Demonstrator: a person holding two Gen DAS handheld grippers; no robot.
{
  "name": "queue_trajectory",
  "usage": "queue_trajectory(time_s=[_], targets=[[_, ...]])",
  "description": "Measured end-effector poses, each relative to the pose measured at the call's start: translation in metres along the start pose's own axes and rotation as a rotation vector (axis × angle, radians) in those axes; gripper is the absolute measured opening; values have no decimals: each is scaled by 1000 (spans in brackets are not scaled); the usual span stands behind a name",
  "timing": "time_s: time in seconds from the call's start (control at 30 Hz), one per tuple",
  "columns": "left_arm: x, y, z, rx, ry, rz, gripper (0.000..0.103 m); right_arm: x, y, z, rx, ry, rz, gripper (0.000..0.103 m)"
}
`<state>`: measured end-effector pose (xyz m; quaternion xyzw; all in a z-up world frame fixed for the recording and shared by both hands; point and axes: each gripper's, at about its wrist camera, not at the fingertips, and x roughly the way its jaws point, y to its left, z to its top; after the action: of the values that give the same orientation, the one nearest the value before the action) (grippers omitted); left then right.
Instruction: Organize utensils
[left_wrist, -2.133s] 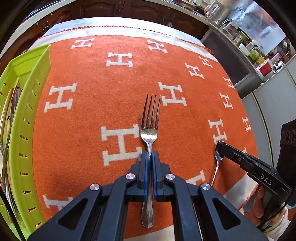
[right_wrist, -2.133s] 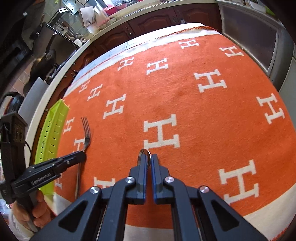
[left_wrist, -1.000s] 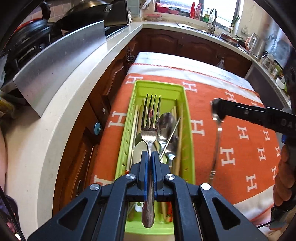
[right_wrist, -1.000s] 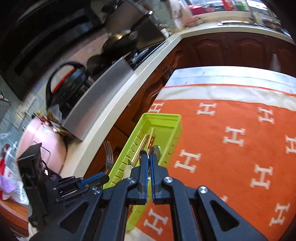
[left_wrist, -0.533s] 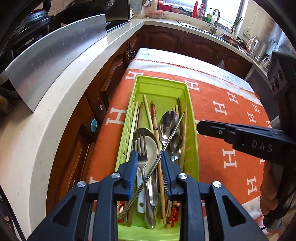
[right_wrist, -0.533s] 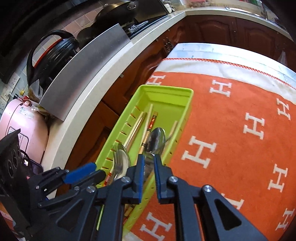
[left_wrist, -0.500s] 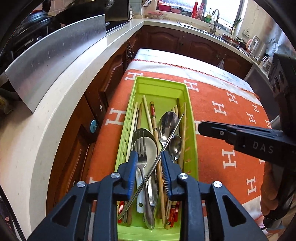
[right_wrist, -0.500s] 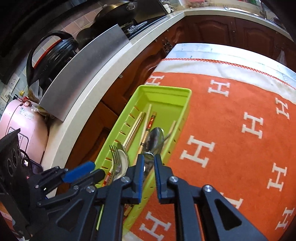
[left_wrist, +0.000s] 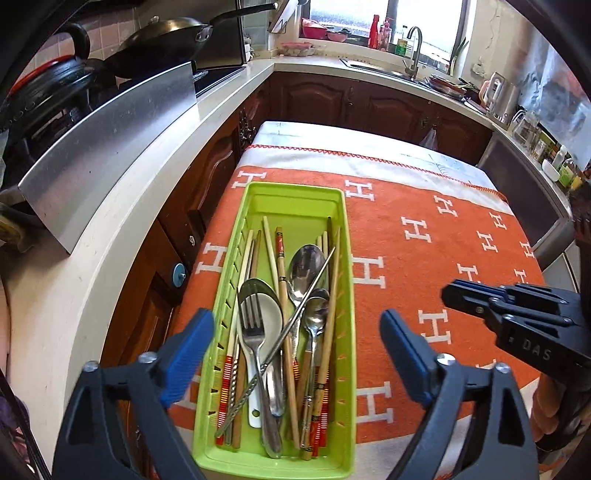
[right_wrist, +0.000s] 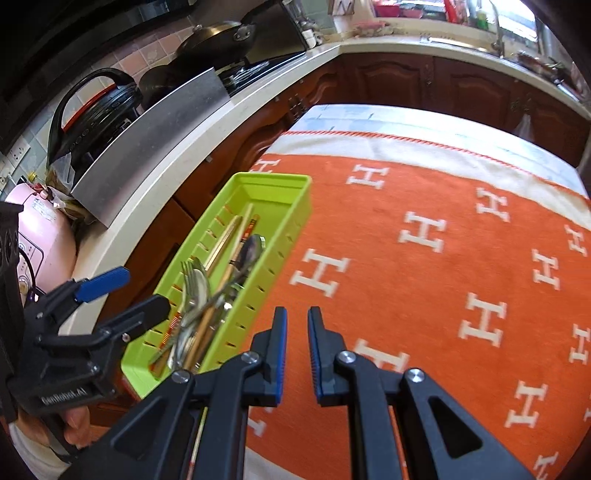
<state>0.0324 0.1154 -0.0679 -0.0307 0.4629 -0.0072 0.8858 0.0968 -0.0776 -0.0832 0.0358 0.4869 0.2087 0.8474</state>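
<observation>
Utensils are now lying together in the green tray (left_wrist: 334, 221) at the left edge of the orange-blanketed desk (left_wrist: 436, 258): the fork (left_wrist: 254, 334) that the left tongs (left_wrist: 297, 350) were clamping a second ago is resting among the spoons and chopsticks, and those tongs are opening wide above it with nothing between them. The right tongs (right_wrist: 297, 349) are standing slightly parted and empty beside the tray, their small spoon (left_wrist: 314, 317) also lying inside. With no utensil showing on the blanket, the sorting is probably nearing its end.
</observation>
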Motion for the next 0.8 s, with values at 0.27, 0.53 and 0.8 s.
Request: queue_trajectory(time_s=[0.27,0.53,0.8], targets=[[-1,-23,-2,-11,55,-19,101,-33,-30,-22,59,-26,-63,12],[-10,-69,2,62,69,-20,102,-70,-55,-39,135,-70,-137,35],[-32,-113,15,84,6,-33,102,-110,-63,-44,167,-138,-192,40]])
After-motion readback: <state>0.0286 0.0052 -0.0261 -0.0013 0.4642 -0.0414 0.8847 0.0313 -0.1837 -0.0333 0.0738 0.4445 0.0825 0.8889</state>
